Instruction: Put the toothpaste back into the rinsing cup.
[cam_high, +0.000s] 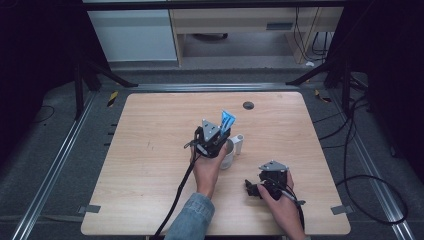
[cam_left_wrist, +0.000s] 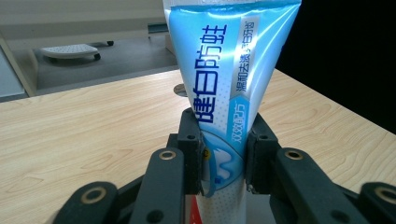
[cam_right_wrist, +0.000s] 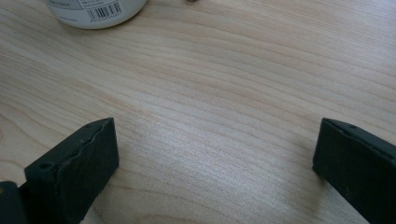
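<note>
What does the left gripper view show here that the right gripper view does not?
Left gripper view: the left gripper, its black jaws shut on a blue-and-white printed toothpaste tube standing upright between them, with a grey floor beyond the table's far edge.

Right gripper view: the right gripper, its jaws wide apart with nothing between them, and at the top edge the bottom of a white barcoded container.

Both share the light wooden table underneath.
</note>
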